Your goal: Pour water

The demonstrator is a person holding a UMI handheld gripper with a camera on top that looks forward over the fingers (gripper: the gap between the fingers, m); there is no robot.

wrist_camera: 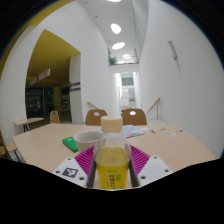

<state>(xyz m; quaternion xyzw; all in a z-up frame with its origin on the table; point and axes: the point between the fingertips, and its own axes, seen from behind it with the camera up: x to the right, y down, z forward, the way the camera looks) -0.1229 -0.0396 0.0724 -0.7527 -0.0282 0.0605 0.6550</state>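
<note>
A clear bottle (111, 160) with a pale cap, a yellow-green label and yellowish liquid stands upright between my fingers. My gripper (112, 168) is shut on it: both pink pads (86, 160) press its sides. A white cup (88, 139) stands on the light table (45, 143) just beyond the bottle, a little to the left of it. The bottle's base is hidden between the fingers.
A green flat object (70, 143) lies on the table left of the cup. Wooden chairs (96, 116) stand at the table's far side. Beyond is a bright hall with white walls and another table (28, 122) at the left.
</note>
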